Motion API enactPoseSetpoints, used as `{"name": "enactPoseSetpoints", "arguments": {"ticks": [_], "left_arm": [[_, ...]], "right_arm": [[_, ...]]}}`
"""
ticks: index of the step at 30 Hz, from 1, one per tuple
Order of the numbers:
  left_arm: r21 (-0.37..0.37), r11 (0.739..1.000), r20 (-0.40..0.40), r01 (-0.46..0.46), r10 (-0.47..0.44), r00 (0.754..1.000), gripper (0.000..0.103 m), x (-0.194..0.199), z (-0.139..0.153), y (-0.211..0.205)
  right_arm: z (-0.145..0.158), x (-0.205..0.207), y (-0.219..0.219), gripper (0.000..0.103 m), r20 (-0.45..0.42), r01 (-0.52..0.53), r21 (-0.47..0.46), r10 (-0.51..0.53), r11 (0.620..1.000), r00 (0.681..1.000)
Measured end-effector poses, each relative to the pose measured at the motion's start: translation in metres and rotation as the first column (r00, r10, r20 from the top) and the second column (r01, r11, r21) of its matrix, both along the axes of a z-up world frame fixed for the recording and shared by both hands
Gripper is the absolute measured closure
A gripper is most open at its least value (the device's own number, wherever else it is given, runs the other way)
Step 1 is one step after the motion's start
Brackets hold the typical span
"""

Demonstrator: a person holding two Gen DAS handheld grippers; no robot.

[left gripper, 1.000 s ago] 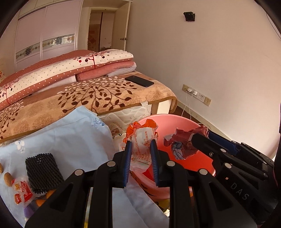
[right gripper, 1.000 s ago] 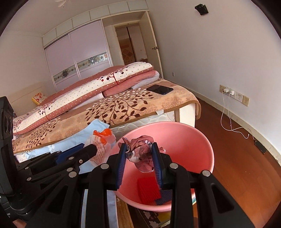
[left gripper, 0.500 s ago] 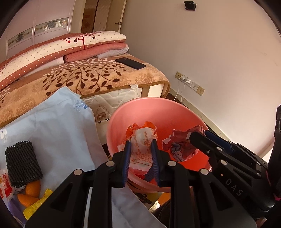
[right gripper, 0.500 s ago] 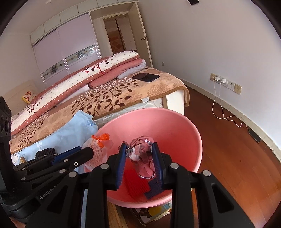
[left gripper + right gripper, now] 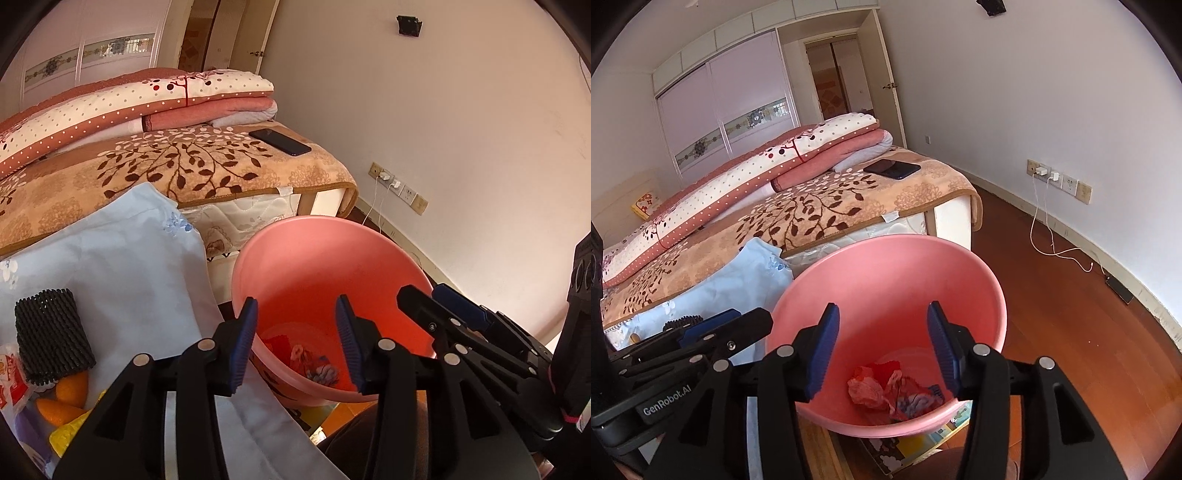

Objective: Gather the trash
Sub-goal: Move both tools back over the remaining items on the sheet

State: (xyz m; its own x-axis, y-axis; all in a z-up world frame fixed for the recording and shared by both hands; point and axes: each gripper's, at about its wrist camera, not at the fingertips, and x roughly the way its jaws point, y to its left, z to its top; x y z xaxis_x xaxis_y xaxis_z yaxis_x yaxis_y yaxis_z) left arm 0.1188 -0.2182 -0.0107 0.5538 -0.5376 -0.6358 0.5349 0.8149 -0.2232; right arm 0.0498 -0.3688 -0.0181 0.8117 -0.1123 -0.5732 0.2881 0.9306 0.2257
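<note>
Both grippers hung over the pink bucket (image 5: 960, 266). The left gripper (image 5: 295, 336) and the right gripper (image 5: 881, 347) had just been opening, with nothing between their jaws. The crumpled wrappers (image 5: 886, 391) lay at the bucket's bottom.

Home bedroom, bed (image 5: 849, 206) under a leaf-patterned blanket, folded polka-dot quilt (image 5: 746, 184) on it, phone (image 5: 892, 169) lying on the blanket, sliding-door wardrobe (image 5: 727, 107), open doorway (image 5: 842, 74), wall sockets (image 5: 1058, 180) with chargers plugged in, reddish wood floor (image 5: 1071, 314)
</note>
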Motion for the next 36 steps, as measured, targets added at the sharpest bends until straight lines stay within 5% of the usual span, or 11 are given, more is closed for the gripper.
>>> {"name": "enactPoseSetpoints", "arguments": {"ticks": [11,22,30,36], "left_arm": [[-0.015,0.999,0.062,-0.036,0.037,0.997,0.059,-0.017,0.021,0.033],[0.049,0.982,0.132,-0.182,0.174,0.976,0.059,-0.036,0.031,0.102],[0.053,0.917,0.124,-0.396,0.387,0.914,0.059,-0.039,0.029,0.177],[0.05,0.853,-0.013,-0.52,0.521,0.853,0.059,-0.027,0.006,0.227]], "right_arm": [[0.018,-0.009,0.026,0.054,0.046,-0.068,-0.023,0.069,0.997,0.997],[0.02,-0.006,0.087,0.054,0.048,-0.23,-0.035,0.232,0.972,0.972],[0.017,-0.009,0.117,0.054,0.041,-0.31,-0.047,0.312,0.95,0.949],[0.012,-0.008,0.127,0.054,0.03,-0.339,-0.044,0.341,0.94,0.94]]}}
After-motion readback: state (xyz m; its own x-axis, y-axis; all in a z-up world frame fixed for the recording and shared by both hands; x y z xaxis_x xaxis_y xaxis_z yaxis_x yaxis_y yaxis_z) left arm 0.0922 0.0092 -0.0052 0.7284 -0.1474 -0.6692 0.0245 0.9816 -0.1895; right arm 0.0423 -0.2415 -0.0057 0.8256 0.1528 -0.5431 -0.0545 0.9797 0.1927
